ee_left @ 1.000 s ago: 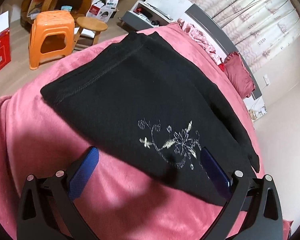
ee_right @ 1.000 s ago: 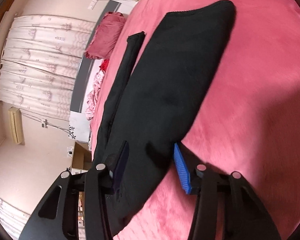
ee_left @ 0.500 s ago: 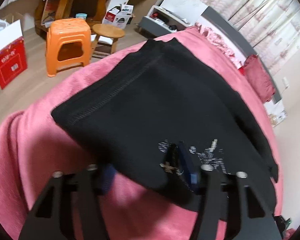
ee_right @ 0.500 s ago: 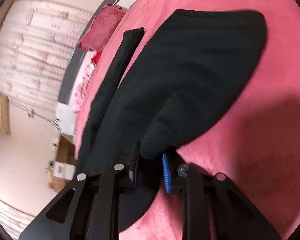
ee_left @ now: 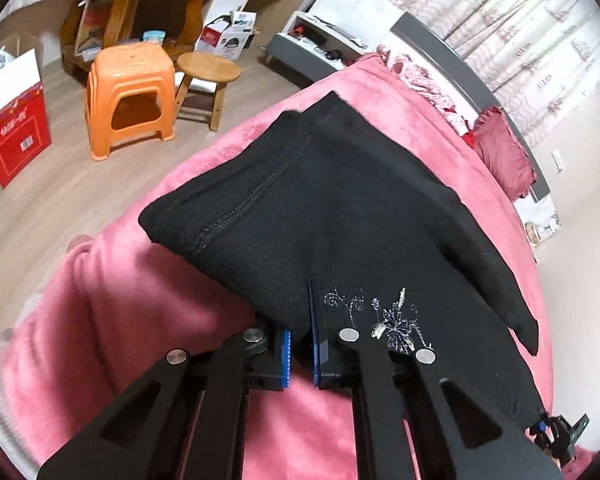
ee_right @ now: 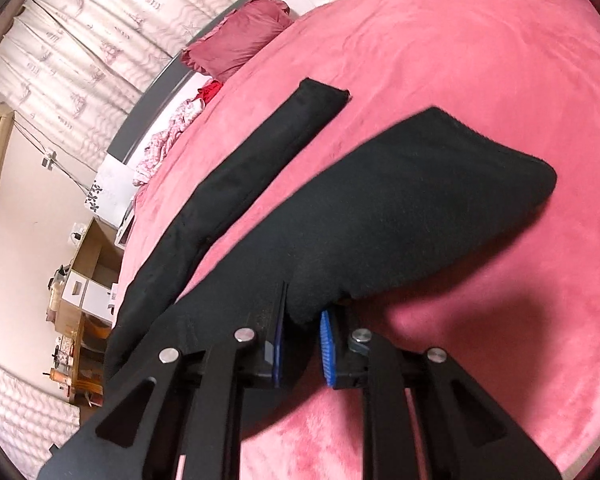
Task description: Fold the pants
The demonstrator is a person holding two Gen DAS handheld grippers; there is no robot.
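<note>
We see the black pants [ee_left: 340, 208] lying on the pink blanket [ee_left: 112, 320], their near edge bunched up in both claws. The left gripper [ee_left: 300, 344] has just been closing and now pinches cloth beside the embroidery [ee_left: 384, 320]; the right gripper [ee_right: 302, 336] clamps another fold. Beyond the left claw stand an orange stool [ee_left: 130, 92] and a wooden stool [ee_left: 208, 76]; beyond the right, a red pillow [ee_right: 240, 44].

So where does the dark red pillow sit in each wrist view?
Left wrist: dark red pillow at the right edge, by the grey headboard.
Right wrist: pillow at upper left, against the headboard.
Shared landmark: the black pants on the pink bedspread.
</note>
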